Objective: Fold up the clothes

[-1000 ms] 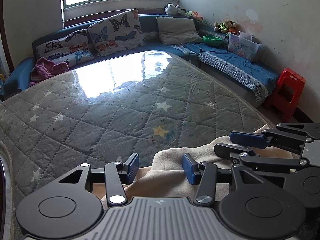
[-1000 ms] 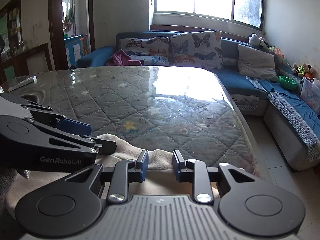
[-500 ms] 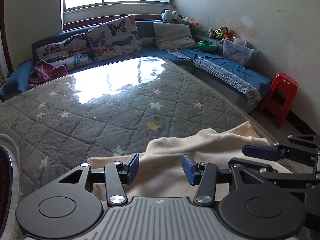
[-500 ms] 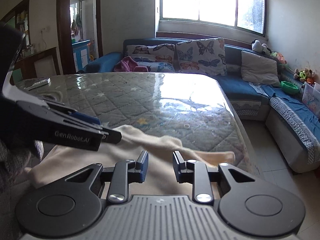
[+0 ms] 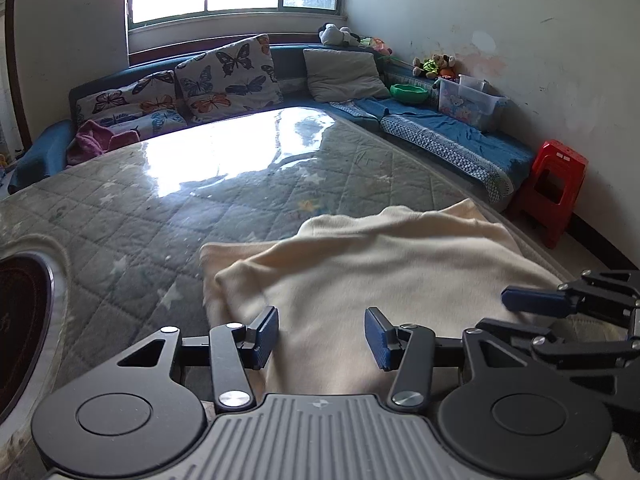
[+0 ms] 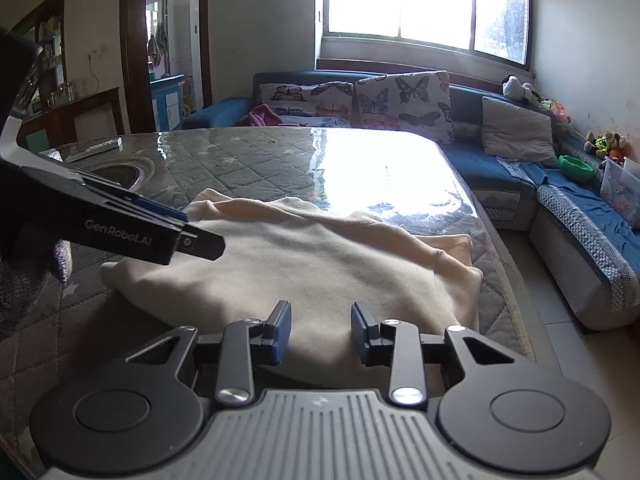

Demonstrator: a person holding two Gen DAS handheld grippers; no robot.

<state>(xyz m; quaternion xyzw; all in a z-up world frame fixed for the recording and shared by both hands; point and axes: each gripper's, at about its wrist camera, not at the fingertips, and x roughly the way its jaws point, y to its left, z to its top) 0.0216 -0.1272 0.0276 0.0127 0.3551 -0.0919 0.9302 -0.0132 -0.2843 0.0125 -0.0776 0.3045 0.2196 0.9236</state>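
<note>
Garment: cream knit top (image 5: pixel 384 276), folded over on itself, lying flat on near part of table, toward its R edge; a rounded fold edge faces the sofa side.
Table: large top w/ grey quilted star-print cover (image 5: pixel 168 216) under a glossy clear sheet; window glare on far half.
L gripper (image 5: pixel 321 335): jaws parted about halfway, blue pads (image 5: pixel 266 332) clear of cloth on both inner faces; garment lies below/between them, nothing pinched.
R gripper (image 6: pixel 320 332): jaws have just been opening, now a moderate gap; cream cloth shows in the gap beneath, pads not pressing it. Nothing held.
Relation of grippers: side by side over near edge of garment, L one seen at left of R wrist view, apart, no contact.
Hand: grey knit glove/sleeve (image 6: pixel 28 292) behind L gripper, partly out of frame.
Sofa: blue corner unit (image 5: pixel 448 140) along far + R walls; butterfly cushions (image 5: pixel 228 76), plain grey cushion (image 5: pixel 344 74), pink cloth heap (image 5: pixel 94 142).
Misc on sofa: green bowl (image 5: pixel 409 93), clear plastic box (image 5: pixel 470 104), soft toys (image 5: pixel 434 65).
Floor: red plastic stool (image 5: pixel 554 192) by R wall.
Table, far L: dark round inset (image 6: pixel 116 174); flat slim item (image 6: pixel 94 149) beyond, too small to ID.
</note>
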